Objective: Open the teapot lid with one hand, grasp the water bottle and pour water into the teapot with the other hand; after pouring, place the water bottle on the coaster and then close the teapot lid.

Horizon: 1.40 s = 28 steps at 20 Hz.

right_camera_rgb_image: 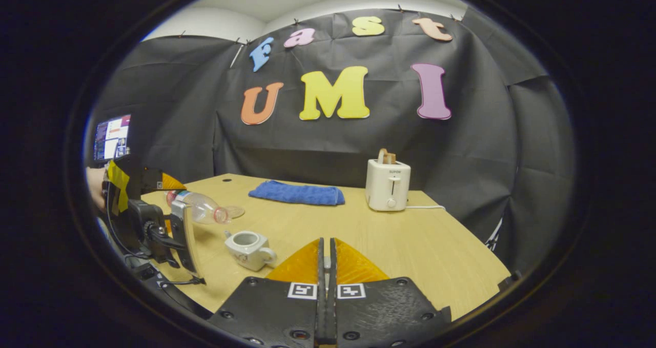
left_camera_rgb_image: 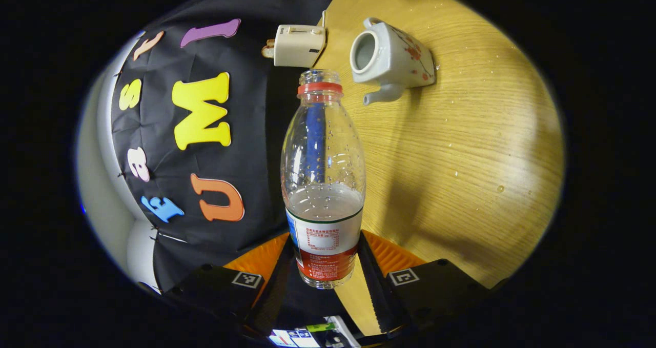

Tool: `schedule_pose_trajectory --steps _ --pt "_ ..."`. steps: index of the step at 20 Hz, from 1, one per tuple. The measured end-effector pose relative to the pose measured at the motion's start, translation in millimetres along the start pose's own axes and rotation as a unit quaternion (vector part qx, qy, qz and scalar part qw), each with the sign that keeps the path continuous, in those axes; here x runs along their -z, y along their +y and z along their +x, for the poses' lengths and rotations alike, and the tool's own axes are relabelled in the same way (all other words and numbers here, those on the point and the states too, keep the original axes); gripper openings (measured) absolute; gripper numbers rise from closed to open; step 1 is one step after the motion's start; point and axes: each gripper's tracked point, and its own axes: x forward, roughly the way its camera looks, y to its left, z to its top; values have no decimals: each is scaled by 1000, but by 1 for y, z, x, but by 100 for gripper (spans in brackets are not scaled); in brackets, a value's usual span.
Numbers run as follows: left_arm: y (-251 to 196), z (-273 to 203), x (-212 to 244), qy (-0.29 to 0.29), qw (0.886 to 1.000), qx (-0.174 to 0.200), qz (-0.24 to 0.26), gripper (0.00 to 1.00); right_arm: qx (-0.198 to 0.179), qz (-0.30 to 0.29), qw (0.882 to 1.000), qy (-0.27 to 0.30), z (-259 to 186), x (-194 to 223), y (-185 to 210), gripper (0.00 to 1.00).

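Note:
My left gripper (left_camera_rgb_image: 325, 266) is shut on the lower, labelled part of a clear water bottle (left_camera_rgb_image: 323, 153). The bottle has a red neck ring and no cap and is about a third full. Its mouth points toward the white teapot (left_camera_rgb_image: 389, 56), which stands on the wooden table with its top open and no lid on it. In the right gripper view the bottle (right_camera_rgb_image: 200, 206) lies nearly level above and left of the teapot (right_camera_rgb_image: 248, 248), its mouth next to a round tan coaster (right_camera_rgb_image: 234, 211). My right gripper (right_camera_rgb_image: 326, 248) is shut, with a pale sliver, apparently the teapot lid's knob, pinched between its fingers.
A white toaster (right_camera_rgb_image: 388, 185) with its cord stands at the table's back edge, and a folded blue cloth (right_camera_rgb_image: 297, 193) lies to its left. Water drops dot the tabletop (left_camera_rgb_image: 476, 148). A lit monitor (right_camera_rgb_image: 113, 138) and a hand on the left gripper are at far left.

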Motion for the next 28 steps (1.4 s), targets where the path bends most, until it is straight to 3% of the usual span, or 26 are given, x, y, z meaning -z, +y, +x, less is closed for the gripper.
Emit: schedule_pose_trajectory --steps 4,7,14,15,16,28 --pt "11 -1 -8 1 998 -24 56 79 2 7 1000 1 -2 3 -8 0" --pt "15 -2 -11 2 996 -32 82 75 3 10 1000 0 -2 3 -11 0" --pt "32 -4 -14 7 990 -53 129 75 2 9 1000 -3 -5 2 -13 0" --pt "34 -5 -14 7 989 -56 136 79 2 9 1000 -4 -5 0 -13 0" --pt "35 -5 -14 8 988 -58 140 75 2 9 1000 -4 -5 1 -13 0" --pt "50 -7 -17 13 981 -76 176 75 3 7 1000 -6 -10 1 -13 0"
